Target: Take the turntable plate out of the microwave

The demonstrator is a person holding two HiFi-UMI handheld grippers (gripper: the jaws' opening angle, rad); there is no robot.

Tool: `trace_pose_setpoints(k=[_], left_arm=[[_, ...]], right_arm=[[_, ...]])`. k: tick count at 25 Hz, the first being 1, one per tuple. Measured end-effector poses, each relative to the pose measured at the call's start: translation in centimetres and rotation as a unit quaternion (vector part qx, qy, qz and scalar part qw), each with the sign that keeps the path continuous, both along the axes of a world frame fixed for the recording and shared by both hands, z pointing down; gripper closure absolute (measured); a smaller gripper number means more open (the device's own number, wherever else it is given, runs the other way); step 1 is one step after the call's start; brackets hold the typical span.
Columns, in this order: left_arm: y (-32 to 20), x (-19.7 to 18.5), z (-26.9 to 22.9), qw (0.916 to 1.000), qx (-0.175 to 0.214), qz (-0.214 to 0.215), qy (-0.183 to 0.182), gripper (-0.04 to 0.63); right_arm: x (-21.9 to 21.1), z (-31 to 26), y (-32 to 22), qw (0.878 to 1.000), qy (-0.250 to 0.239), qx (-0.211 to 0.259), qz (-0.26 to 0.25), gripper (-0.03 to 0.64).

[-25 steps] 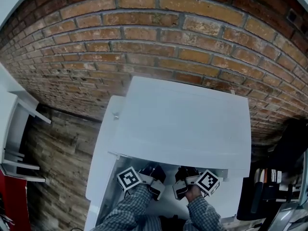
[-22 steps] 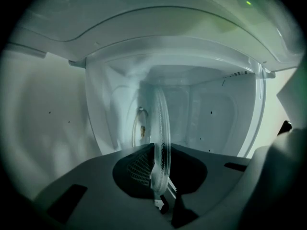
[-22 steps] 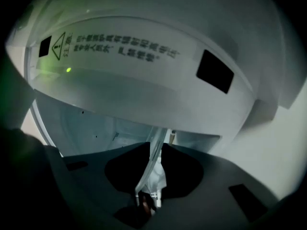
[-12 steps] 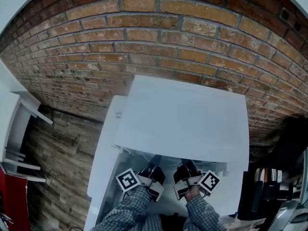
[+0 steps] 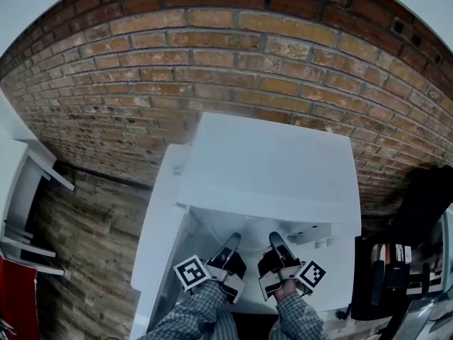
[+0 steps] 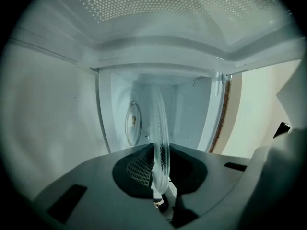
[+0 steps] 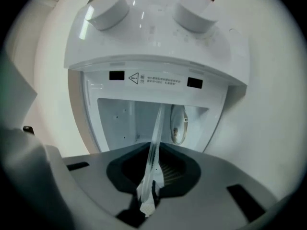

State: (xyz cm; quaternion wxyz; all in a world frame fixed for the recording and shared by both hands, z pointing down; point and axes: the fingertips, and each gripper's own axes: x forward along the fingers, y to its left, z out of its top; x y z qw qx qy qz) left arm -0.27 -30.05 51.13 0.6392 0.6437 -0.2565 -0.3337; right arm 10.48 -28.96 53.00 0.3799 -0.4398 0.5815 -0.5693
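The clear glass turntable plate [image 5: 244, 234] is held edge-on at the mouth of the white microwave [image 5: 272, 168]. My left gripper [image 5: 231, 244] is shut on the plate's rim [image 6: 159, 152], which stands as a thin glass band between its jaws. On the plate's other side, my right gripper [image 5: 275, 241] is also shut on the rim [image 7: 154, 157]. Both grippers point level into the oven's cavity [image 6: 158, 104]. In the head view the glass shows only faintly in front of the opening.
The microwave's door [image 5: 157, 246] hangs open at the left. Its two control knobs [image 7: 109, 7] sit at the right of the opening. A brick wall [image 5: 226, 55] stands behind, with dark clutter [image 5: 414, 261] at the right and a white shelf [image 5: 28, 190] at the left.
Both grippers have drawn back out from under the microwave's top toward the person. Their fingers now show in front of the opening, with the plate between them.
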Motion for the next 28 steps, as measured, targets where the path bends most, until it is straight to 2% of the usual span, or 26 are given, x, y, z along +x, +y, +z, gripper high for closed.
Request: trace_pose_setpoints(k=[9,18,28], left_arm=[[3.7,-0.8,-0.3,0.9998,0.008,0.017,0.007,0.555],[8.8,-1.1,-1.7,0.9997,0.026,0.000,0.001,0.554],[17.0,-0.3,-3.0,0.9993,0.029,-0.021,0.009,0.552]], right_arm=[[-0.7,-0.8,3.7,1.000,0.005,0.024,0.009,0.565],[-1.1,-1.9,8.3,0.999,0.000,0.032,-0.008,0.565],[-0.3,-3.4,16.0,0.999,0.002,0.041,-0.034,0.565]])
